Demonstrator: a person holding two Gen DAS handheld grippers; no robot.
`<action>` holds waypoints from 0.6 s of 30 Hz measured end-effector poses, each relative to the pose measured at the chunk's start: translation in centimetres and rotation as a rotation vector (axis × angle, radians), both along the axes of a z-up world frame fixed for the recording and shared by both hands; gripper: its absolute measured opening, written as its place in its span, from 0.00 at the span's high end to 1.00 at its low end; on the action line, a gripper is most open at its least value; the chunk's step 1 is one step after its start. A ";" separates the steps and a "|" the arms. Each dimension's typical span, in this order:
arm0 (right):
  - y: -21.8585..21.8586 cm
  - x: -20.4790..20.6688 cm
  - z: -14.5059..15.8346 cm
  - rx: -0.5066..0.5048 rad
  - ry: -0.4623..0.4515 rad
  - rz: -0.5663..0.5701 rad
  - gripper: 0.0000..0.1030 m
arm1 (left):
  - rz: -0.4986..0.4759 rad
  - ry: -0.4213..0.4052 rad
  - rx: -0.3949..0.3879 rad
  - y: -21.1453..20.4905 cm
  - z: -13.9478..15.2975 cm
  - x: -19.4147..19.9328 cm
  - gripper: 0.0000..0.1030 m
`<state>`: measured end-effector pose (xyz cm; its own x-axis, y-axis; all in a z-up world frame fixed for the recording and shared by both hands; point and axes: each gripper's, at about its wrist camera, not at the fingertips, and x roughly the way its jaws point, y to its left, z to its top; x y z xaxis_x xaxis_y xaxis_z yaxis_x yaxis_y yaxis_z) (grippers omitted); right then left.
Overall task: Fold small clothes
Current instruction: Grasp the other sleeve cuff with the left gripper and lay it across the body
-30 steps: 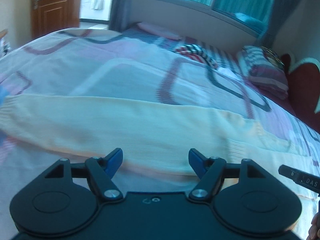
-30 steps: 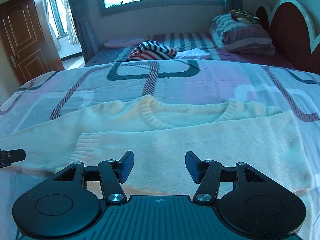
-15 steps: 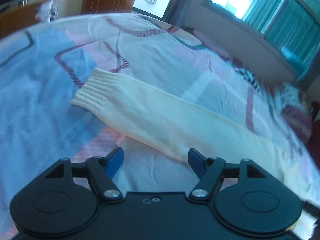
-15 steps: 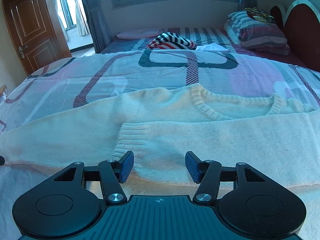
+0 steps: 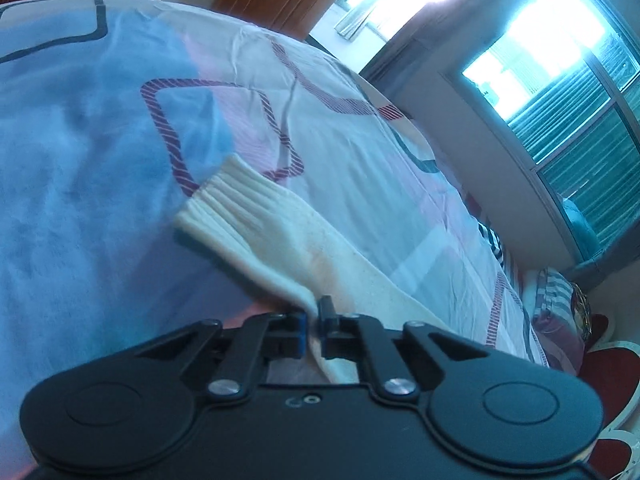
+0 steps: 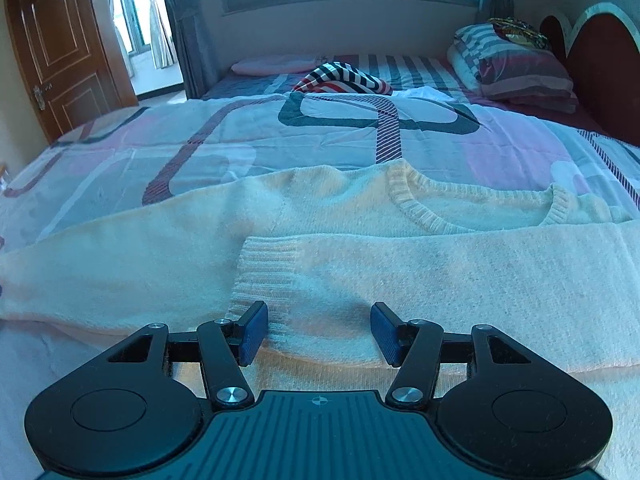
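Note:
A cream knitted sweater (image 6: 360, 216) lies flat on the patterned bedspread (image 6: 320, 136). One sleeve is folded across its body, and that sleeve's ribbed cuff (image 6: 272, 272) ends just ahead of my right gripper (image 6: 319, 333). The right gripper stands open over the cuff, with knit fabric below the gap. In the left wrist view the other sleeve (image 5: 280, 232) stretches out to its ribbed cuff (image 5: 224, 204). My left gripper (image 5: 313, 322) is shut on the near edge of that sleeve, with the fabric pinched between the pads.
A striped folded garment (image 6: 344, 78) and a pink pillow (image 6: 272, 65) lie at the far side of the bed. Stacked pillows (image 6: 516, 68) lean by the red headboard (image 6: 600, 68). A wooden door (image 6: 60, 52) stands at the left, windows behind the bed.
My left gripper swung left along the outstretched sleeve, rolled, and closed on the sleeve's edge near the cuff. The right gripper drew slightly closer to the folded cuff and stayed open.

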<state>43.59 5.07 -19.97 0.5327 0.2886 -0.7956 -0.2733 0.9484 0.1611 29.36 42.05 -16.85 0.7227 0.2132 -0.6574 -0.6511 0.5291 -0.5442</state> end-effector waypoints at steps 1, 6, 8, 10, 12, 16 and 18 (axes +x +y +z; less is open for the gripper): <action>0.3 -0.2 -0.2 -0.023 -0.009 0.009 0.45 | -0.006 0.003 0.017 -0.2 0.3 0.2 0.97; 0.3 -0.1 -0.4 -0.027 -0.013 0.011 0.45 | -0.119 -0.054 0.127 -2.9 3.8 1.5 0.98; -0.2 0.1 -0.1 0.002 -0.003 0.005 0.45 | -0.204 -0.080 0.178 -5.0 5.6 2.6 0.98; -1.0 0.0 0.5 0.047 -0.003 -0.004 0.45 | -0.295 -0.105 0.212 -7.5 7.2 4.0 0.98; -1.9 -0.2 1.2 0.063 -0.013 -0.020 0.45 | -0.396 -0.126 0.243 -10.7 8.4 5.5 0.98; -4.8 -0.8 2.5 0.074 -0.034 -0.051 0.45 | -0.590 -0.155 0.248 -17.8 9.3 8.9 0.98; -7.0 -1.1 2.9 0.079 -0.035 -0.086 0.45 | -0.687 -0.156 0.254 -21.9 8.9 10.4 0.98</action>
<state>42.47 -1.96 -17.09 0.5851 0.3016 -0.7528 -0.1987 0.9533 0.2276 39.72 20.19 -7.98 0.8288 -0.1881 -0.5270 -0.0544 0.9103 -0.4104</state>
